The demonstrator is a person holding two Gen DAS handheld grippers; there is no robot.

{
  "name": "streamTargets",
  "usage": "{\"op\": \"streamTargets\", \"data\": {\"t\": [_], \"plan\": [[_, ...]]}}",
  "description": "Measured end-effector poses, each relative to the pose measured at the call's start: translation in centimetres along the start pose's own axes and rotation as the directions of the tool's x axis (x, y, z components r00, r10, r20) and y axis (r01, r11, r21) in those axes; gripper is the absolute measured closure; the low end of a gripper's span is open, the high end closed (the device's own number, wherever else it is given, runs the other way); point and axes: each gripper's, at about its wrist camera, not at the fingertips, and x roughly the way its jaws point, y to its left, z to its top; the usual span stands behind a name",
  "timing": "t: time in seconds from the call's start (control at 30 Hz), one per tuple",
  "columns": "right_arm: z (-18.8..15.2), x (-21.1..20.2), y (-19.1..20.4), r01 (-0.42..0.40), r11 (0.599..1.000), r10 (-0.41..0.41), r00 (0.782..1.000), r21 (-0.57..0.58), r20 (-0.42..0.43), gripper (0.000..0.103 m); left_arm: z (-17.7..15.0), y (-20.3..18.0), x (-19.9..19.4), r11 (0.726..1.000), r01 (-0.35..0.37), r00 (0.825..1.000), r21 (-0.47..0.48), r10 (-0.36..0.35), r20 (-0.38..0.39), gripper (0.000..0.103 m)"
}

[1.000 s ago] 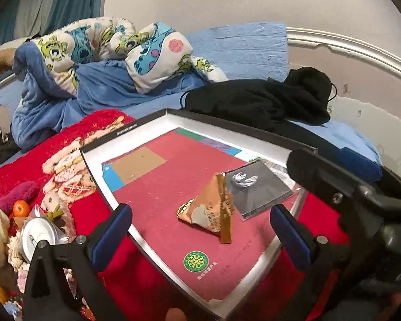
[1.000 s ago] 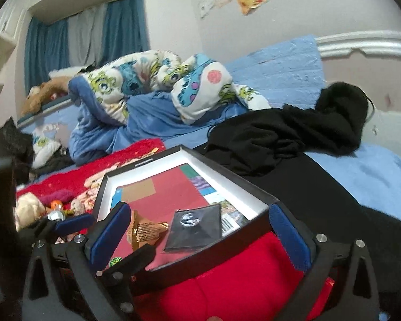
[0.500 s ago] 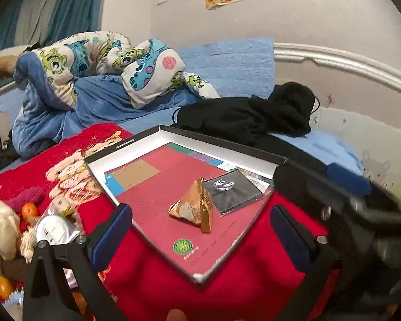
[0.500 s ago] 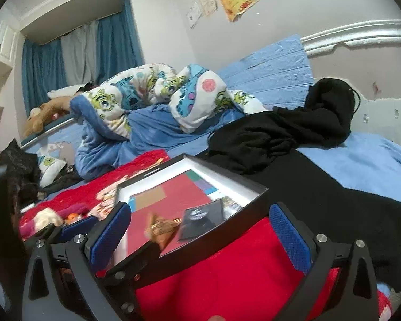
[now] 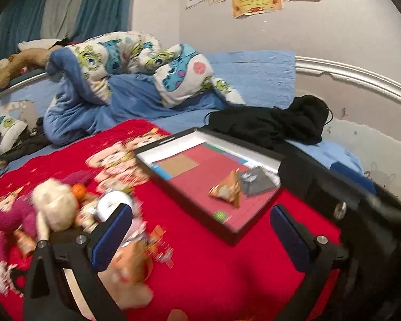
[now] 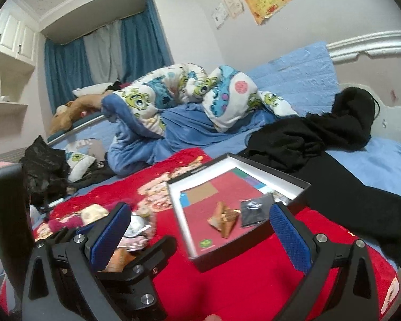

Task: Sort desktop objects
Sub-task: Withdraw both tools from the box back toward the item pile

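Observation:
A shallow black box (image 5: 184, 197) with a white inner wall and red lining lies on the red blanket. Inside it are a gold triangular packet (image 5: 226, 191) and a dark square packet (image 5: 257, 180). My left gripper (image 5: 201, 236) hovers open over the blanket in front of the box, holding nothing. To its left lies a blurred pile of small things: a cream plush (image 5: 54, 206), an orange ball (image 5: 80, 188) and a white round object (image 5: 111, 203). In the right wrist view my right gripper (image 6: 200, 236) is open and empty near the box (image 6: 282, 179), which holds the gold packet (image 6: 224, 218) and dark packet (image 6: 254, 208).
Black clothing (image 6: 307, 139) is heaped just behind the box, on the blue bedding. A patterned quilt (image 6: 173, 93) is bunched further back. The left gripper's black body (image 6: 125, 270) crowds the lower left of the right wrist view. A wall stands behind the bed.
Both grippers have drawn back from the box, which now looks smaller. The left view has swung left and the toy pile has come into view. The packets stay in the box.

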Motion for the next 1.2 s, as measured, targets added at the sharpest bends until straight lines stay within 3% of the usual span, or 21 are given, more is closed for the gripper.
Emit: {"op": "streamTargets", "data": {"t": [0.33, 0.5, 0.87, 1.0, 1.2], "plan": [[-3.4, -1.4, 5.4, -0.073, 0.991, 0.078, 0.996, 0.108, -0.050, 0.000, -4.0, 5.3, -7.2, 0.995, -0.089, 0.996, -0.055, 0.087, -0.034, 0.000], [-3.9, -2.5, 8.2, -0.107, 0.989, 0.114, 0.991, 0.101, -0.065, 0.000, -5.8, 7.7, -10.4, 0.988, -0.109, 0.993, -0.105, 0.103, -0.061, 0.000], [-5.7, -3.0, 13.3, -0.143, 0.985, 0.153, 0.982, 0.092, -0.108, 0.000, -9.3, 16.1, -16.3, 0.957, -0.068, 0.994, -0.283, 0.042, -0.099, 0.000], [-6.2, -2.7, 14.6, -0.165, 0.983, 0.173, 0.980, 0.084, -0.097, 0.000, -9.1, 17.8, -16.7, 0.958, -0.102, 0.993, -0.267, 0.082, -0.086, 0.000], [-6.2, -1.4, 17.1, -0.213, 0.976, 0.206, 0.969, -0.039, -0.140, 0.000, -9.0, 18.8, -17.1, 0.962, -0.133, 0.990, -0.239, 0.120, -0.070, 0.000]]}}
